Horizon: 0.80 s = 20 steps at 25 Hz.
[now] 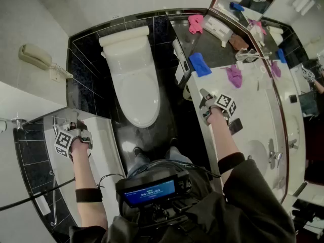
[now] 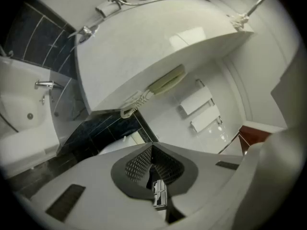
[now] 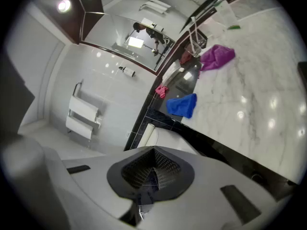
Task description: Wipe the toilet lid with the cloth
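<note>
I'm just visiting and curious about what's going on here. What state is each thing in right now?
Toilet lid: down, shut.
Blue cloth: bunched at the end of the counter, not held.
Purple cloth: crumpled on the counter.
Pink cloth: crumpled on the dark ledge.
Wall phone: hung up.
Left gripper: jaws together, empty.
Right gripper: jaws together, empty.

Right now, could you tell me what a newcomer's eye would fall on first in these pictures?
The white toilet, lid down, stands out against the black floor in the middle. Along the counter to its right lie three bright spots: a blue cloth, a purple cloth and, farthest back, a pink cloth. The left gripper by the tub and the right gripper over the counter are both shut and empty.
</note>
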### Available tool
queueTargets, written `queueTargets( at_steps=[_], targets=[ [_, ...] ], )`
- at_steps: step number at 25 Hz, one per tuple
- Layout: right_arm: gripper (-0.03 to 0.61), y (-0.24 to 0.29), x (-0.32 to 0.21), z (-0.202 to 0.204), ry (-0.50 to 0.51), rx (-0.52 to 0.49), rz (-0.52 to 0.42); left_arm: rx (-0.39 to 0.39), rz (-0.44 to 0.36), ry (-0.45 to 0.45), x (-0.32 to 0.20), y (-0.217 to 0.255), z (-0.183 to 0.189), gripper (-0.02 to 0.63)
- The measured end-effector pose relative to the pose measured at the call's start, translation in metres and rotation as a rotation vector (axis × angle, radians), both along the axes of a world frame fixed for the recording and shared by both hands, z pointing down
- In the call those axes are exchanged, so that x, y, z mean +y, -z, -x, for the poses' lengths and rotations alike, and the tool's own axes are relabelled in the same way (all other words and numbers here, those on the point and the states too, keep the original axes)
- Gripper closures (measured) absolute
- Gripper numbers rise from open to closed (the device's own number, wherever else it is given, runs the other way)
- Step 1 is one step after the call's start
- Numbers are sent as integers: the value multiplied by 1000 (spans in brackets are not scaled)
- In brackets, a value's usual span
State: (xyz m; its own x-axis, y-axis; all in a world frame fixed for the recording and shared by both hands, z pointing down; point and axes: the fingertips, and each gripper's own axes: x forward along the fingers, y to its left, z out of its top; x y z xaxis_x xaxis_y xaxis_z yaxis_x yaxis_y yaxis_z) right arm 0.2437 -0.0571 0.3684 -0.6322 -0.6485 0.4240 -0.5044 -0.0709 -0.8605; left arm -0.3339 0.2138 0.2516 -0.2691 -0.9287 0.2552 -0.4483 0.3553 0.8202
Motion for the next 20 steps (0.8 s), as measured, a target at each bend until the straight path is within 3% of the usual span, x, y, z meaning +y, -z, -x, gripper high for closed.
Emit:
queueTargets(
  at_steps=[3,7,15,20],
  targets=[
    [563,24,-1,16,93,84,-76,-89,2,-56,-16,22,-9,614],
    [563,58,-3,45,163,97,-163,-193,-6,-120,-34,50,-24,614],
    [563,121,7,105,323,176,-358,-561,97,-323,-69,88,-74,614],
    [563,150,22,138,445,351,-528,-794,191,-442,-83,92,-108,614]
  ],
)
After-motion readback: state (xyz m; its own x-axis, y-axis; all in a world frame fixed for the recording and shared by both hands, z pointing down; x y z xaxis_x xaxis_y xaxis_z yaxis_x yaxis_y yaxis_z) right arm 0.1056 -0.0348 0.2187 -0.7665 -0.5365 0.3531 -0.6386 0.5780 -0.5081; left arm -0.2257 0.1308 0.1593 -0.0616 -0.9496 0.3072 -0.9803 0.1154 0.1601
